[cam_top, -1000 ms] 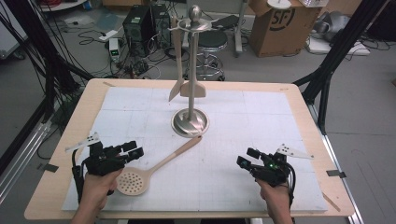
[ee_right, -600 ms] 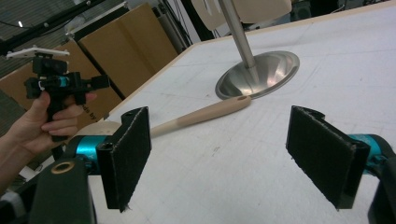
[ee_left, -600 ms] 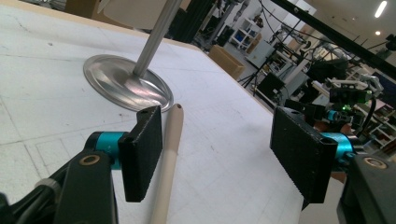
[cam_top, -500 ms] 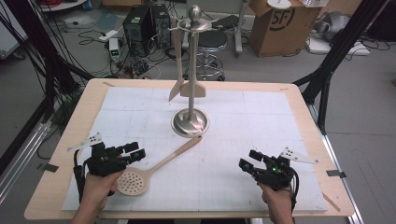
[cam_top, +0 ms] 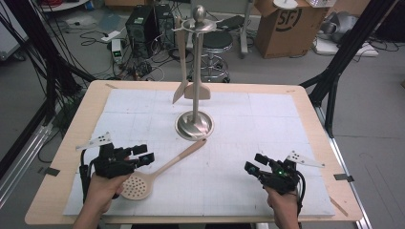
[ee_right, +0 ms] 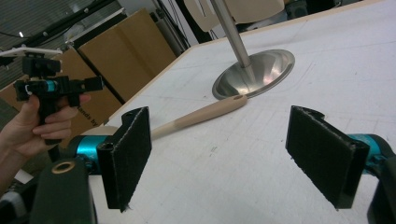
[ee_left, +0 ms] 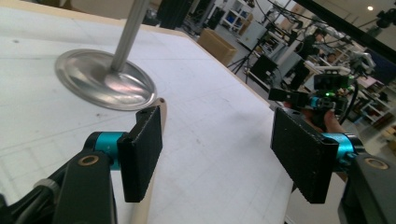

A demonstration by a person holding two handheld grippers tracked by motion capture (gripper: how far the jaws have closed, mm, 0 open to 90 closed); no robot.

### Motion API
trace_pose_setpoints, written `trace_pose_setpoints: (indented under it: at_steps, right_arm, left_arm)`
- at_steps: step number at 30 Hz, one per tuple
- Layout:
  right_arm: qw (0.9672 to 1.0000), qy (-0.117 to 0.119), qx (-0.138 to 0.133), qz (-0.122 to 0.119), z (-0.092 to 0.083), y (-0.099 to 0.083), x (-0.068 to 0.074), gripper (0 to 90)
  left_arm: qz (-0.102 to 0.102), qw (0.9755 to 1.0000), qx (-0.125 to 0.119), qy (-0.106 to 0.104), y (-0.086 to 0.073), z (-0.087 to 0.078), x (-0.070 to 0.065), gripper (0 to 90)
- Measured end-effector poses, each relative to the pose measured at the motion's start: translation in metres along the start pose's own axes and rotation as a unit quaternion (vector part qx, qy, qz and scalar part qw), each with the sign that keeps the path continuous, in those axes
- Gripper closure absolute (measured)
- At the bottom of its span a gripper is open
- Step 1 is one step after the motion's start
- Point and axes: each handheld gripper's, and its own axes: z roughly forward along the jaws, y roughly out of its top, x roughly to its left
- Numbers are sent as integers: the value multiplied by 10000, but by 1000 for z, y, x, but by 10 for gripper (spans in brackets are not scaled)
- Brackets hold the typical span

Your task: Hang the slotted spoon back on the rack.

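Observation:
A wooden slotted spoon (cam_top: 136,187) lies on the white mat, its handle pointing up toward the steel utensil stand (cam_top: 195,125). My left gripper (cam_top: 144,153) hovers beside the spoon's handle near the head, jaws open. In the left gripper view the left gripper (ee_left: 219,154) is wide open, and the spoon handle (ee_left: 161,105) runs under its left-hand pad without being pinched. My right gripper (cam_top: 254,163) is held at the front right, apart from the spoon. In the right gripper view the right gripper (ee_right: 224,154) is open and empty, with the spoon handle (ee_right: 205,114) ahead.
The stand's round base (ee_left: 105,79) sits mid-table, and two wooden spatulas (cam_top: 186,88) hang from its top hooks. Bare mat (cam_top: 286,124) stretches to the right of the stand. Cardboard boxes (cam_top: 282,26), cables and equipment lie on the floor beyond the table.

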Motion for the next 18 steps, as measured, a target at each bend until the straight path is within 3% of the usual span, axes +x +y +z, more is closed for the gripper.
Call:
trace_pose_setpoints:
  at_steps: [3, 6, 11, 18]
  right_arm:
    - [10000, -9, 11, 19, 0, -1, 0, 220]
    - [10000, -2, -8, 11, 1, 0, 1, 220]
    - [10000, 29, 45, 49, 2, -1, 0, 220]
    - [10000, 39, -3, 55, -1, -1, 0, 222]
  left_arm:
    - [-25, 9994, 329, 61, 8, 9, 2, 348]
    - [-206, 9975, 678, 19, 14, 18, 5, 352]
    - [-326, 9947, 961, 180, 18, 28, 10, 384]
    - [-261, 9858, 1627, 317, 15, 42, 17, 416]
